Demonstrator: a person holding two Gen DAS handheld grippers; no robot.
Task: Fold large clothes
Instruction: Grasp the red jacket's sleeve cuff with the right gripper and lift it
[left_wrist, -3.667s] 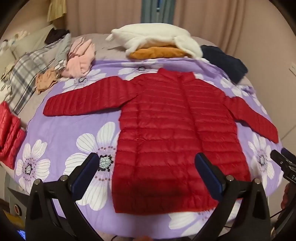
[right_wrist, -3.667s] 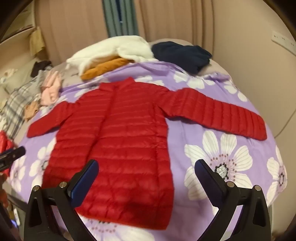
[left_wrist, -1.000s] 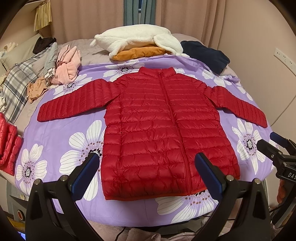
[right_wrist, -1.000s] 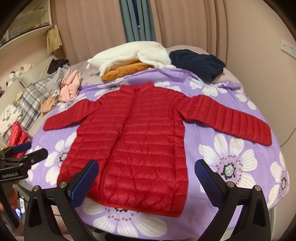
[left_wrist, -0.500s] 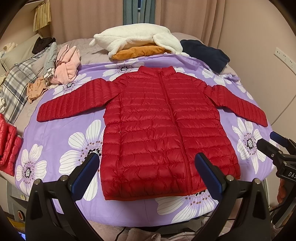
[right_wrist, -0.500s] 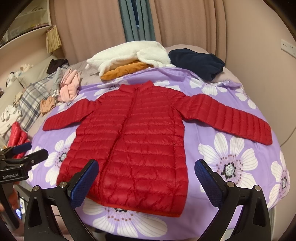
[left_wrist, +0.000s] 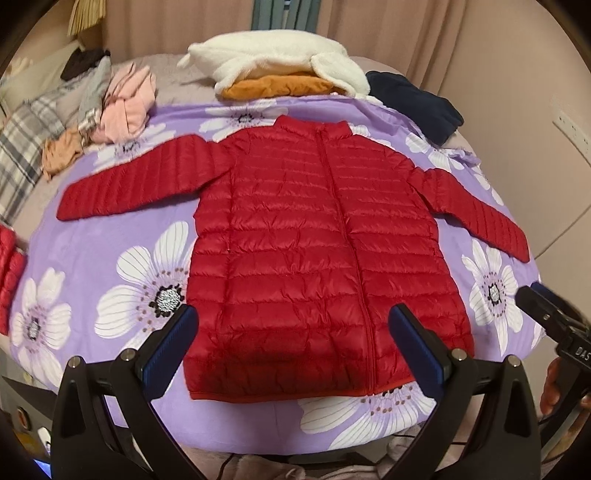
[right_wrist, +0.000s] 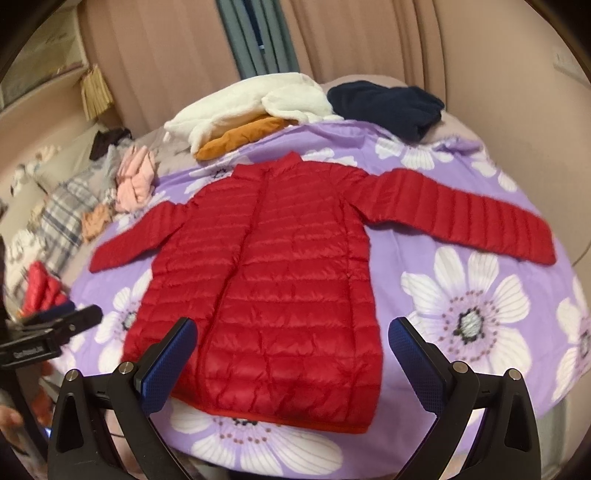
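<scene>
A red quilted puffer jacket (left_wrist: 314, 251) lies flat, front up and zipped, on a purple flowered sheet (left_wrist: 110, 240), both sleeves spread out sideways. It also shows in the right wrist view (right_wrist: 266, 280). My left gripper (left_wrist: 291, 332) is open and empty, held above the jacket's hem. My right gripper (right_wrist: 291, 339) is open and empty, also above the hem, nearer the jacket's right side. Each gripper shows at the edge of the other's view: the right one (left_wrist: 554, 325) and the left one (right_wrist: 48, 332).
At the bed's far end lie a white fleece over an orange garment (left_wrist: 280, 66) and a navy garment (left_wrist: 413, 103). Pink, tan and plaid clothes (left_wrist: 122, 107) are heaped at the left. Another red padded item (left_wrist: 9, 266) lies at the left edge. A wall stands on the right.
The right wrist view has shifted and tilted slightly, with motion blur. The left gripper has moved a little closer to the jacket. The jacket has not moved.
</scene>
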